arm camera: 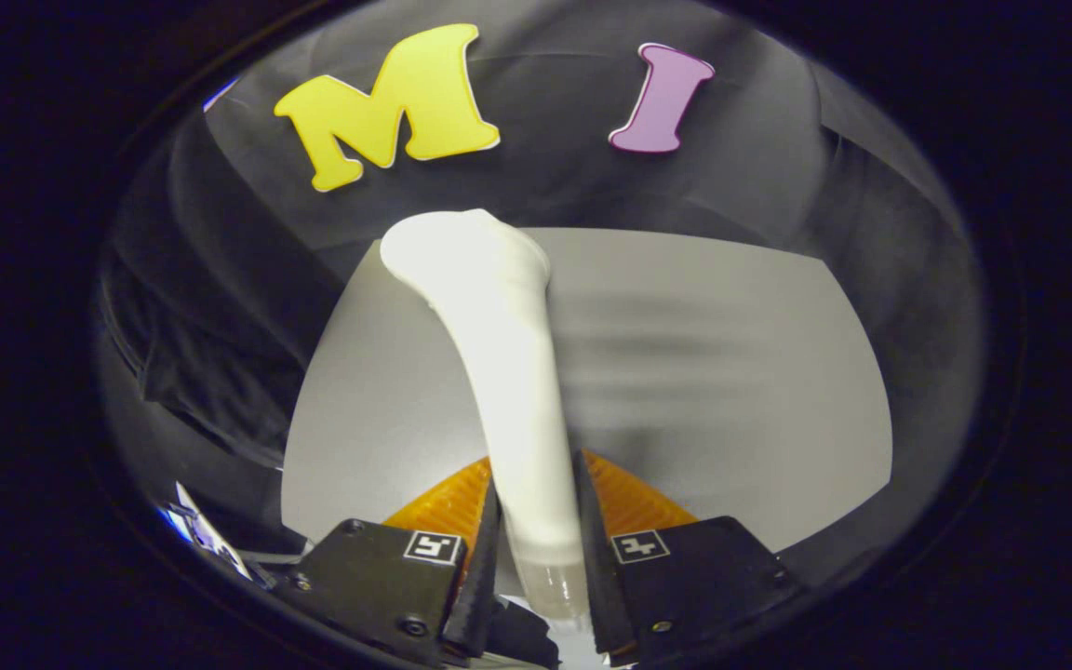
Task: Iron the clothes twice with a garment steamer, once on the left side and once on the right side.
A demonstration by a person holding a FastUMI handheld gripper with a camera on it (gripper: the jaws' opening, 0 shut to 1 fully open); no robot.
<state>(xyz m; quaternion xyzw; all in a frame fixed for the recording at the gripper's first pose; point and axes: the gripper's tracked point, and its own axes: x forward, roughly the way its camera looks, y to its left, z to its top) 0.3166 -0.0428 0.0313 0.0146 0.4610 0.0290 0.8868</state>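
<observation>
Clamping the white garment steamer [503,372] by its handle, gripper [536,521] closed with both fingers pressed against its sides. Held with the wide head pointing away beyond the fingers, probably so the steam face can meet fabric. Hovering over the pale grey clothes [731,372] spread flat beyond the steamer, apparently for easy passes. Cannot tell whether head touches cloth.

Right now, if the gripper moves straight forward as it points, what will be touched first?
The gripper is shut on the white steamer; its head would likely meet the grey garment first, though depth is unclear.
</observation>
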